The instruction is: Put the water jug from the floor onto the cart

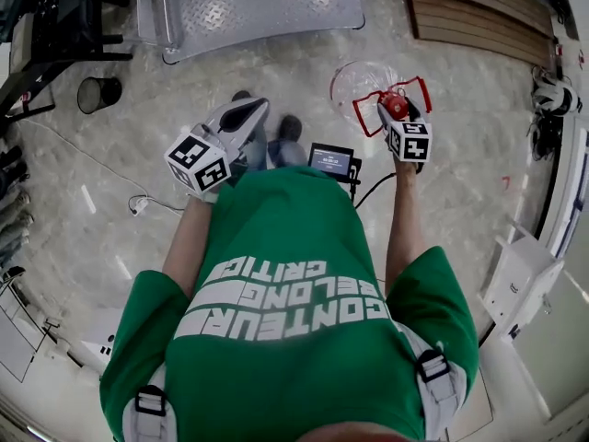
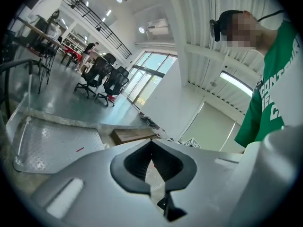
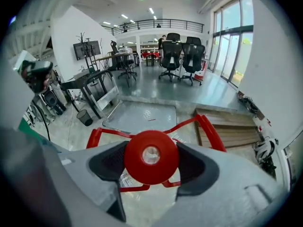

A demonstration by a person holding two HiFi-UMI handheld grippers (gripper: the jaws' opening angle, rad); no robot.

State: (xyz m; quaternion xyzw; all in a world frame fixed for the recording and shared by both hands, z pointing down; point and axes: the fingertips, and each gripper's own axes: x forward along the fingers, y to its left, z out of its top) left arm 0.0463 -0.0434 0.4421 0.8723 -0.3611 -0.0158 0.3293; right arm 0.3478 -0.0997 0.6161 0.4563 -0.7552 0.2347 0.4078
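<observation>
Right gripper (image 1: 398, 109) is clenched on the water jug (image 1: 359, 81). In the right gripper view its fingers (image 3: 109, 162) are clamped on either side of the red cap (image 3: 151, 156), and the red handle frame (image 3: 208, 129) sticks out past them on both sides. The clear jug body hangs straight below the gripper, over the floor (image 1: 276, 86), in front of the person's feet. I can't tell whether the base is off the floor.

Left gripper (image 1: 250, 109) is closed with nothing in it. Its view shows the finger tips (image 2: 142, 162) meeting, with only a thin slit of floor behind them. It's held beside the right one, apart from the jug.

The cart (image 1: 258, 7) has a bare diamond-plate deck and sits ahead of the jug, well apart from it. A black bin (image 1: 98, 93) stands off to the left, and wooden boards (image 1: 479, 17) are at far right.
</observation>
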